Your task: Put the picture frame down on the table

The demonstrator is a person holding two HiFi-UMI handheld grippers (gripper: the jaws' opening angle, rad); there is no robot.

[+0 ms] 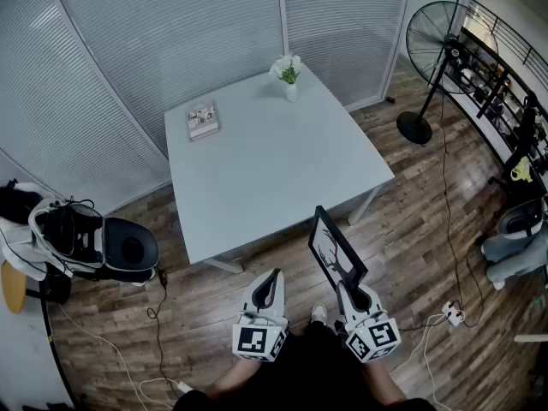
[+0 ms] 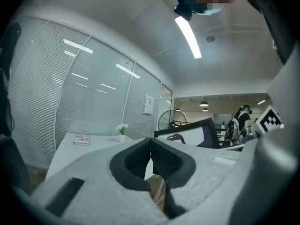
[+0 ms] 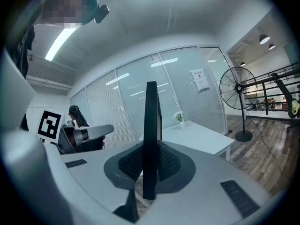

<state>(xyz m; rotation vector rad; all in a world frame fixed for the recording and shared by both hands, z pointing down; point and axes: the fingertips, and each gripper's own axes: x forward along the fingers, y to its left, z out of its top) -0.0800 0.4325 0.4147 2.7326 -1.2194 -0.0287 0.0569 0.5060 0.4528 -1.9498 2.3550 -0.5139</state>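
A black picture frame (image 1: 336, 248) with a white print stands on edge in my right gripper (image 1: 349, 288), which is shut on its lower edge. In the right gripper view the picture frame (image 3: 150, 135) rises edge-on between the jaws. It hangs over the wooden floor, just off the near right corner of the white table (image 1: 274, 165). My left gripper (image 1: 272, 286) is beside it to the left, shut with nothing in it. In the left gripper view the picture frame (image 2: 199, 134) shows behind the closed pads (image 2: 151, 161).
On the table a small book (image 1: 203, 119) lies at the far left and a vase of white flowers (image 1: 288, 74) stands at the far corner. A standing fan (image 1: 438, 45) is at the right. Cables run over the floor; a black stool (image 1: 128, 248) with bags is at the left.
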